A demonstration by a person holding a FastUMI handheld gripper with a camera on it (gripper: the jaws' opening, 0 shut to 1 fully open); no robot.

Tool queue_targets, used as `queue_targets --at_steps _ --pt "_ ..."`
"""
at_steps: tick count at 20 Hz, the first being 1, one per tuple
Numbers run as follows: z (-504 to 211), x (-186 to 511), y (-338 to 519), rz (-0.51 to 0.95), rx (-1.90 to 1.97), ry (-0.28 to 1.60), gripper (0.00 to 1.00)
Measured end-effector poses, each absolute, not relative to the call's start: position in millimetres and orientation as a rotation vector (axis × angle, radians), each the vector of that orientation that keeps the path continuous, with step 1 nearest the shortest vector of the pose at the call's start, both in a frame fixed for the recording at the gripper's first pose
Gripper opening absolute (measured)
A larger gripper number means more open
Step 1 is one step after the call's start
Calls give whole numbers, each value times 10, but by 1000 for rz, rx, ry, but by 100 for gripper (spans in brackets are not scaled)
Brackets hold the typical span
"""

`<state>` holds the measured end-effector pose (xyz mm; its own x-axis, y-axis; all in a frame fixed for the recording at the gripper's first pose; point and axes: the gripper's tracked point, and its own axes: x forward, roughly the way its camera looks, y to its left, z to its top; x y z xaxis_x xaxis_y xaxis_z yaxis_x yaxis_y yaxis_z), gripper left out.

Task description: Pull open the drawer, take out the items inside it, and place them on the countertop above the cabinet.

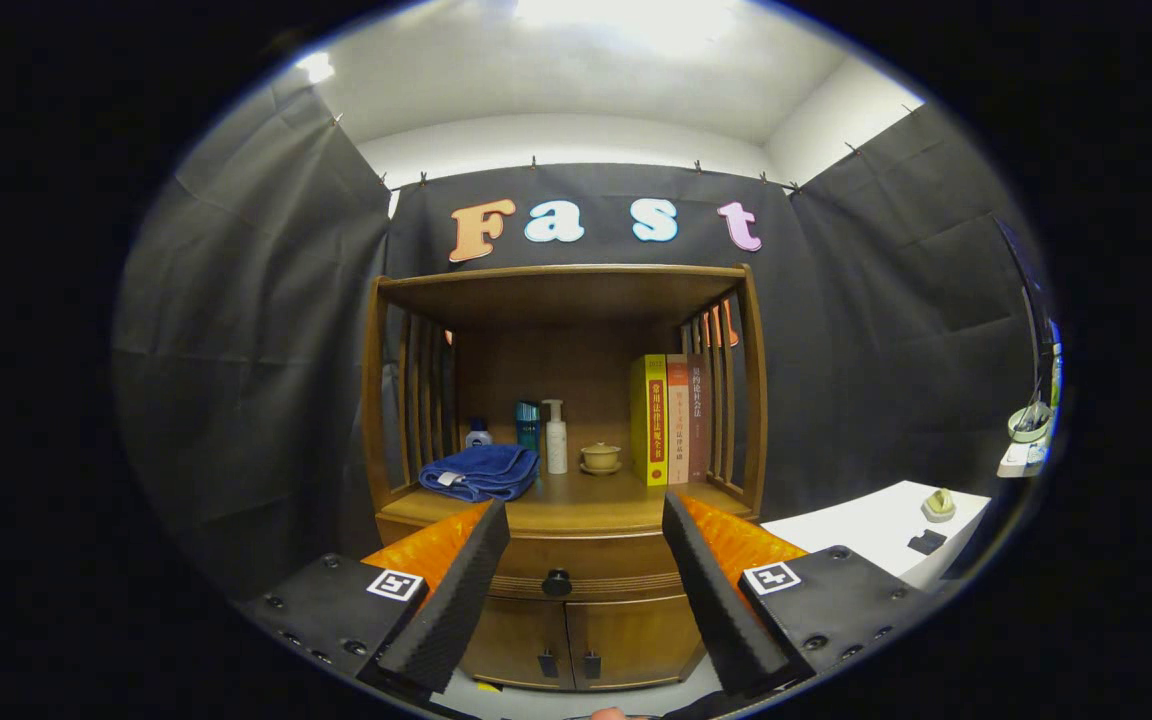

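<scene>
Claw (586, 560) gapes empty before closed drawer (576, 572) — knob (557, 582) between fingers, contents hidden.

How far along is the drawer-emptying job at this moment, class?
Nothing looks done: the drawer is shut. In hand: the hand-held gripper is open, fingers either side of the drawer knob, not yet touching it. Left: pulling it open and moving its contents to the countertop.

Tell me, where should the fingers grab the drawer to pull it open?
Best guess: the round dark knob at the middle of the drawer front. It sticks out toward the camera, so come straight in from the front and close one finger on each side. The gripper is open, apart from the knob, roughly lined up with it.
</scene>
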<state>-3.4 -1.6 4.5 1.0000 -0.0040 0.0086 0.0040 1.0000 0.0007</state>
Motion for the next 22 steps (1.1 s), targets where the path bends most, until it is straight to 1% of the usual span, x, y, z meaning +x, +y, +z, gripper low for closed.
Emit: queue_targets --at_steps 10,18,22 --pt "89 -28 -16 7 28 -38 100" --pt "-62 237 6 -2 74 -36 100" --pt "-151 444 120 16 63 -95 100"
